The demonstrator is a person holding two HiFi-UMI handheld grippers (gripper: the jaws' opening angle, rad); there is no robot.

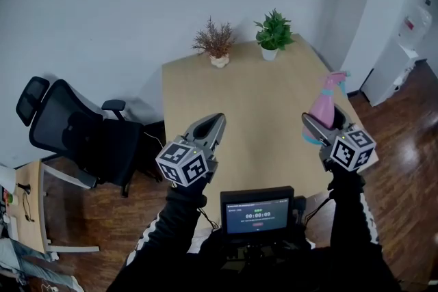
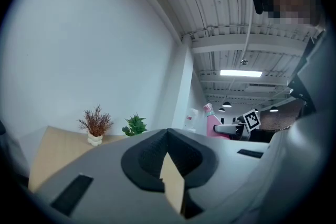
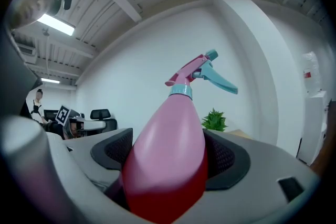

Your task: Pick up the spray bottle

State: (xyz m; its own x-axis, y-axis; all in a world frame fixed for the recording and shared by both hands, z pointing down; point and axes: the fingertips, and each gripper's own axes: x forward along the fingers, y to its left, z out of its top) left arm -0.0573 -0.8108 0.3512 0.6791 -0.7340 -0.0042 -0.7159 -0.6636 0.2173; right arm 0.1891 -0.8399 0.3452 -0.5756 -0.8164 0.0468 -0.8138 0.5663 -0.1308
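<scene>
A pink spray bottle (image 1: 324,106) with a teal trigger is held up above the wooden table's (image 1: 260,99) right side, and my right gripper (image 1: 313,130) is shut on its body. In the right gripper view the spray bottle (image 3: 170,155) fills the space between the dark pads (image 3: 227,160), nozzle pointing up and right. My left gripper (image 1: 211,128) hovers over the table's front left, jaws shut with nothing between them. In the left gripper view the left gripper (image 2: 169,162) shows its pads pressed together, and the spray bottle (image 2: 212,122) appears far right.
Two small potted plants stand at the table's far edge: a dried reddish one (image 1: 215,44) and a green one (image 1: 273,33). A black office chair (image 1: 75,130) stands left of the table. A small screen (image 1: 257,212) sits at the near edge. A white water dispenser (image 1: 404,44) is at far right.
</scene>
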